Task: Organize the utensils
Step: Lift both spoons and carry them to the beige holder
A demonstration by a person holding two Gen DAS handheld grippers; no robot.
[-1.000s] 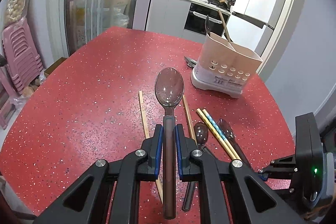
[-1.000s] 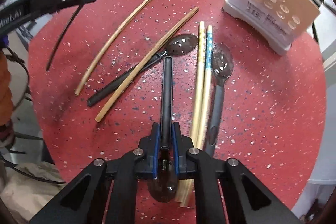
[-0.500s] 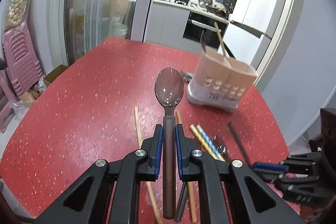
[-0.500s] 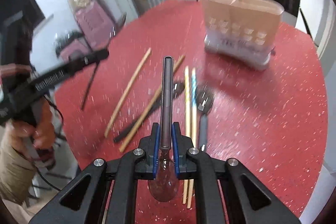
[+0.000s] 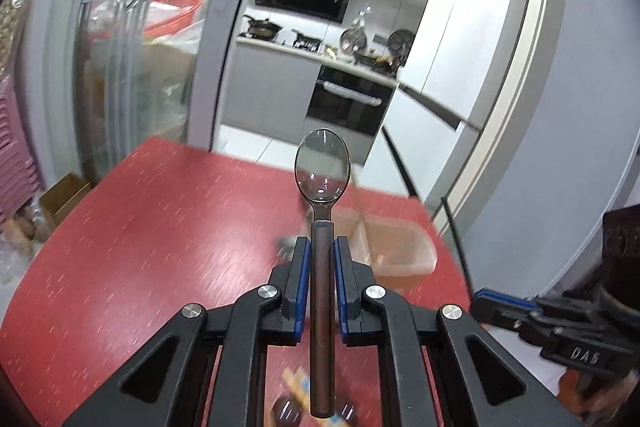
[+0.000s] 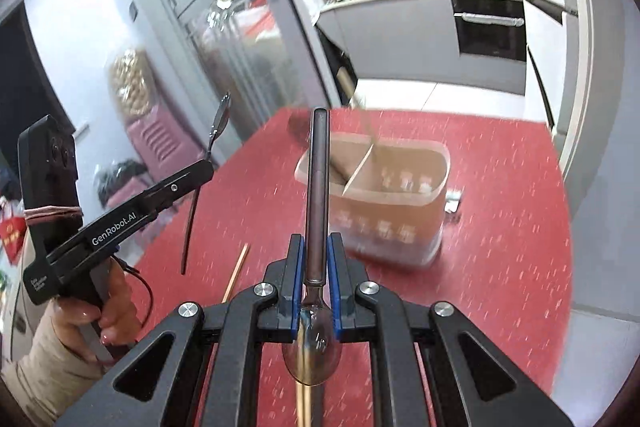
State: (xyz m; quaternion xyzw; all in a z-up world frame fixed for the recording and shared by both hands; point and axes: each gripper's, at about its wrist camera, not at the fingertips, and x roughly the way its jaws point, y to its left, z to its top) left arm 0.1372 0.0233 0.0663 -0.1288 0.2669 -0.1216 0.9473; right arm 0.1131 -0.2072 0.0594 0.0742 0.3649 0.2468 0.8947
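Note:
My left gripper [image 5: 322,247] is shut on the brown handle of a spoon [image 5: 322,167], whose shiny bowl points forward, above the red table [image 5: 120,227]. In the right wrist view, my right gripper [image 6: 316,247] is shut on a second spoon [image 6: 316,187], handle forward and bowl [image 6: 312,347] towards the camera. The beige two-compartment utensil holder [image 6: 384,187] stands on the table just ahead of and below that handle, blurred. It holds a chopstick and a dark utensil. The holder [image 5: 394,247] also shows past the left fingers.
A loose chopstick [image 6: 236,271] lies on the table [image 6: 500,227] near the left gripper [image 6: 200,171], which a hand [image 6: 108,319] holds. The table's far edge meets a doorway, with glass doors and pink stools to the left. The right gripper [image 5: 492,303] sits at the right.
Both grippers have risen with their spoons and tilted up. The right one swung towards the holder. The loose chopsticks and spoons on the table have slid mostly out of view below.

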